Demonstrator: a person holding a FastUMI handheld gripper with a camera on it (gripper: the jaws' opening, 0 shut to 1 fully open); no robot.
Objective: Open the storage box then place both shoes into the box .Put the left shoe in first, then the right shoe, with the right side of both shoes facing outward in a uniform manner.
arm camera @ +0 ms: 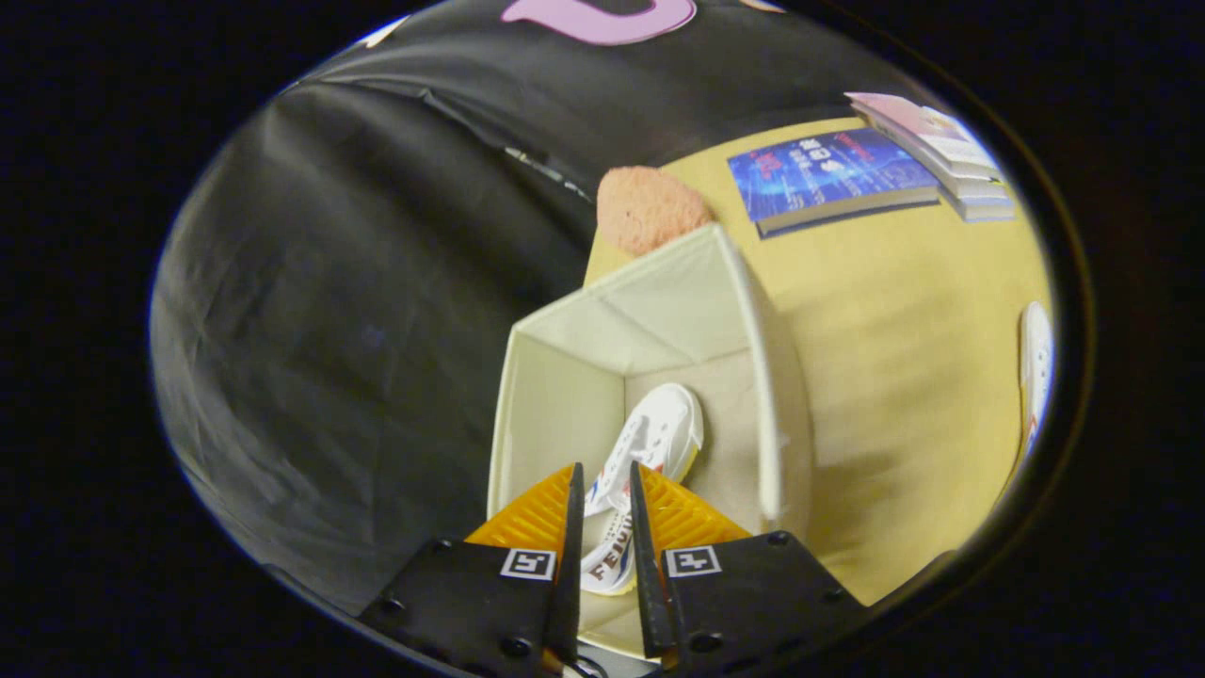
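Gripper view: your tool point(602, 494) pinches the white canvas shoe point(650, 443) inside the open cream fabric storage box point(565, 395) — lower it flat before releasing; the second white shoe point(1036, 367) waits on the yellow counter point(894, 330).

The gripper view looks steeply down from close above the open storage box point(650, 320), along the fingers point(571, 527) into its inside, with yellow table point(894, 311) beyond.

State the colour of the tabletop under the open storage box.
Yellow tabletop, clearest in the gripper view.
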